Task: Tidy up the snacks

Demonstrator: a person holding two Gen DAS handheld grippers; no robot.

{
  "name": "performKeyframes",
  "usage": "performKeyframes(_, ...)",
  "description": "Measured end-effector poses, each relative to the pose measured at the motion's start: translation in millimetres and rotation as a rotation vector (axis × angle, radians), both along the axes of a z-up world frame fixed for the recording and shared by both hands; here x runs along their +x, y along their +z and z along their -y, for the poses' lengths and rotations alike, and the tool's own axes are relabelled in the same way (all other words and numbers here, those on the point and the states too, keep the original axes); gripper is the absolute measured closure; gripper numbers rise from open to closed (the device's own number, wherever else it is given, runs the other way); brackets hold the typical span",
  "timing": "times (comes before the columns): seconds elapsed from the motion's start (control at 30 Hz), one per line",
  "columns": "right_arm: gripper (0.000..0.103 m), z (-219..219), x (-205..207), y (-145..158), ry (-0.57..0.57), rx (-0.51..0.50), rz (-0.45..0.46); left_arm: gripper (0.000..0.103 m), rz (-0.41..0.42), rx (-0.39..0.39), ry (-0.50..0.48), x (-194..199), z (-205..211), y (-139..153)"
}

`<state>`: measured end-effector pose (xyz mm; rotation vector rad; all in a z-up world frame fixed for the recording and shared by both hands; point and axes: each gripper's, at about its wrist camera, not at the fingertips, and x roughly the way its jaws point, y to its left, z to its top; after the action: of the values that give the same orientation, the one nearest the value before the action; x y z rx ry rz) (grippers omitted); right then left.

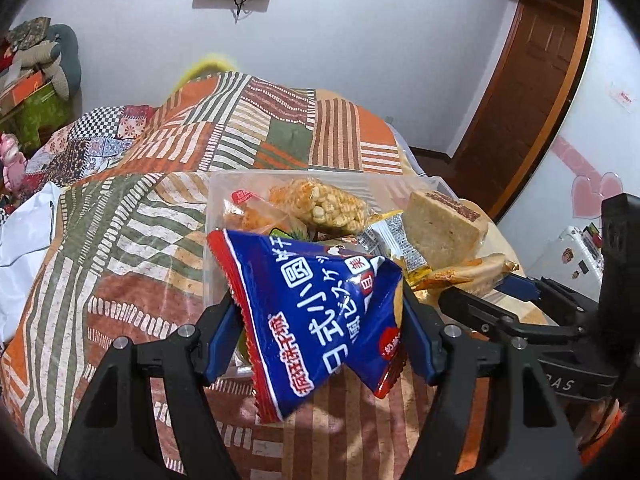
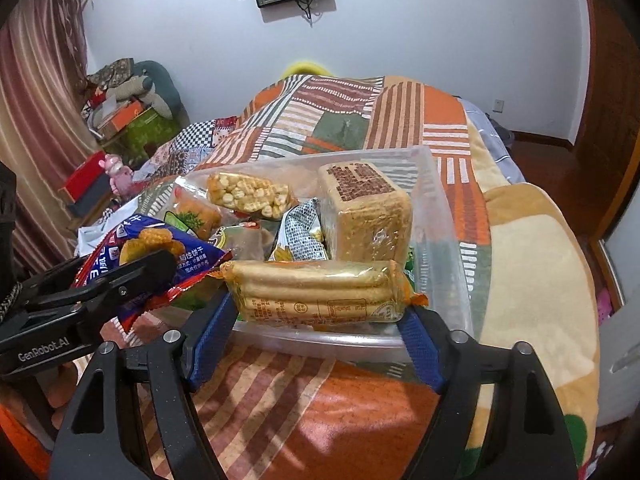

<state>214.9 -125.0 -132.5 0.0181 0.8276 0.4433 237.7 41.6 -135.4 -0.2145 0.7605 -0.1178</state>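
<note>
I'm working over the bed [image 2: 360, 412], its patchwork quilt under everything. On it sits the clear plastic bin [image 2: 440, 216], already heaped with snacks: a wrapped cake block [image 2: 368, 216], a puffed-corn bar [image 2: 250, 196] and smaller packets. My left tongs [image 1: 320, 320] are pinching the blue biscuit bag [image 1: 316, 304] by its sides, holding it up just at the bin's near left edge. My right tongs [image 2: 320, 308] are clamped on the gold-wrapped stick-biscuit pack [image 2: 316, 292], held crosswise over the bin's near rim. I judge I'm mid-placement with both items (which was picked first I can't tell). Next, I'd carry each forward over a free gap, lower, then spread the tongs, taking care not to topple the pile.
</note>
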Motion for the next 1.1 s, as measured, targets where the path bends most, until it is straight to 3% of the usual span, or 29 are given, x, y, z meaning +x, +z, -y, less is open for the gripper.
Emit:
performKeyframes(0.2, 0.016, -4.2, -11.0, 3.3, 0.014, -0.090, 0.033, 0.020, -0.012, 0.016, 0.014, -3.6, -4.1, -0.2)
performKeyframes(0.5, 0.012, 16.5, -21.7, 17.5, -0.001, -0.023, 0.021, 0.016, 0.032, 0.030, 0.018, -26.2, -8.9, 21.9)
performKeyframes(0.77, 0.012, 29.1, -56.0, 67.2, 0.000, 0.031, 0.153, 0.014, 0.189, 0.053, 0.033, -67.3, -5.4, 78.0)
performKeyframes(0.9, 0.003, 35.1, -79.5, 97.3, -0.007, 0.080, 0.249, 0.009, 0.298, 0.103, 0.040, -94.3, 3.9, 106.9)
performKeyframes(1.1, 0.001, 40.1, -109.0, 128.4, -0.011, 0.135, 0.351, 0.001, 0.437, 0.148, 0.052, -138.2, 16.5, 141.2)
